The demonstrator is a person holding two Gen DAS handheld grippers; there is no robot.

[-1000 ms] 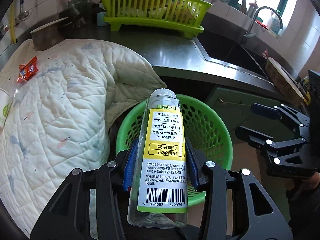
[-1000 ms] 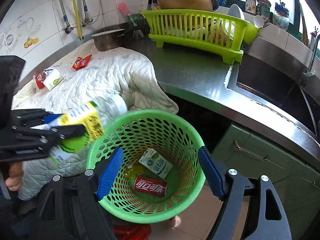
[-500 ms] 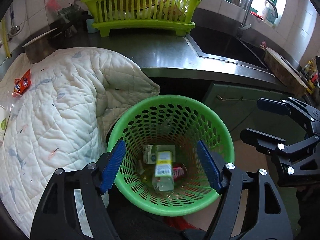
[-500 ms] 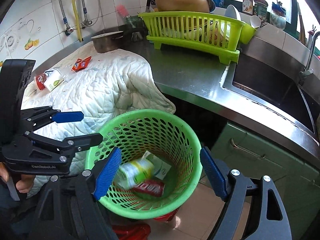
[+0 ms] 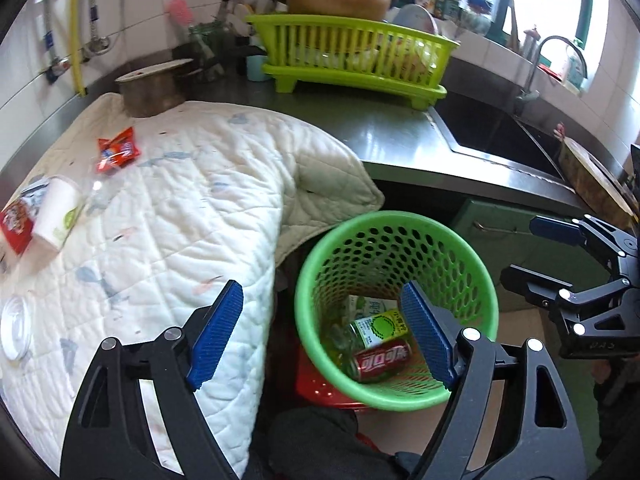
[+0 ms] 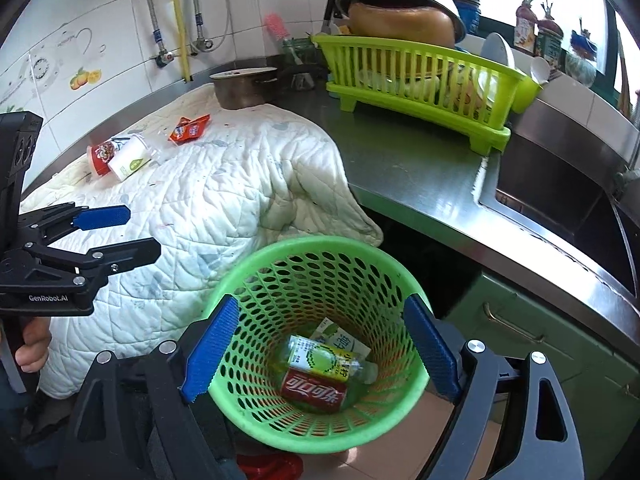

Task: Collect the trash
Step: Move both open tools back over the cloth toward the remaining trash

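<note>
A green mesh basket (image 5: pixel 486 280) (image 6: pixel 256 268) stands on the floor by the counter. Inside it lie a clear bottle with a yellow-green label (image 5: pixel 378 326) (image 6: pixel 328 360), a red can (image 5: pixel 382 358) (image 6: pixel 314 392) and a small carton (image 6: pixel 340 338). On the white quilted cloth (image 5: pixel 168 208) (image 6: pixel 224 184) lie a red wrapper (image 5: pixel 118 154) (image 6: pixel 188 130), a white paper cup (image 5: pixel 56 216) (image 6: pixel 130 160) and a red packet (image 5: pixel 14 222). My left gripper (image 5: pixel 320 336) is open and empty above the basket's left rim. My right gripper (image 6: pixel 320 348) is open and empty over the basket.
A lime dish rack (image 5: pixel 352 56) (image 6: pixel 420 80) and a metal pot (image 5: pixel 152 86) stand at the back of the steel counter. A sink (image 5: pixel 492 132) lies to the right. A white lid (image 5: pixel 14 332) rests on the cloth's left edge.
My left gripper let go of the bottle, which dropped into the basket and settled beside the can. The left gripper then swung left toward the cloth. The right gripper stayed open.
</note>
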